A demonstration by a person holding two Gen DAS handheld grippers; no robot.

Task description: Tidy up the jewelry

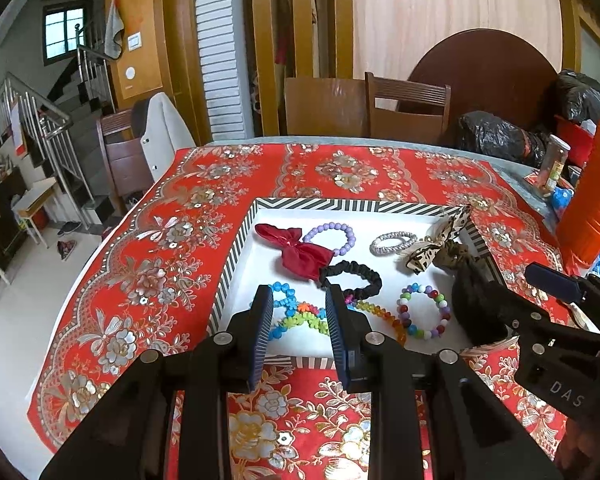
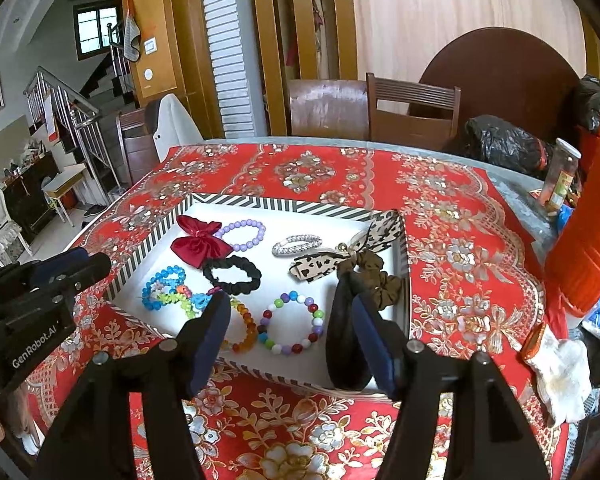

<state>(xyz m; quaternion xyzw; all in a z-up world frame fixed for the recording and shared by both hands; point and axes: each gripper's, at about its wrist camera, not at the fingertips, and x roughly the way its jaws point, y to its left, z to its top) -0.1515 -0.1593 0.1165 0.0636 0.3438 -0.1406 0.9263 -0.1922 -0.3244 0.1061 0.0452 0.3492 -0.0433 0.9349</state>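
Observation:
A white tray with a striped rim [image 1: 236, 248] [image 2: 148, 240] lies on the red tablecloth. It holds a red bow [image 1: 296, 250] [image 2: 198, 240], a purple bead bracelet [image 1: 332, 236] [image 2: 242, 234], a silver bracelet [image 1: 392, 242] [image 2: 296, 245], a black scrunchie [image 1: 354, 278] [image 2: 232, 274], a leopard bow on an olive scrunchie [image 1: 432, 248] [image 2: 364, 264], colourful bead bracelets [image 1: 422, 312] [image 2: 292, 326] and a dark oval piece [image 2: 342, 340]. My left gripper [image 1: 298, 320] is open over the tray's near edge. My right gripper [image 2: 290, 328] is open, its right finger against the dark piece.
An orange ribbed container [image 2: 588, 240] stands at the right with a jar [image 2: 562, 178] and black bags [image 2: 504, 144] behind. A white cloth [image 2: 560, 368] lies at the right near edge. Wooden chairs [image 1: 408, 108] stand beyond the table.

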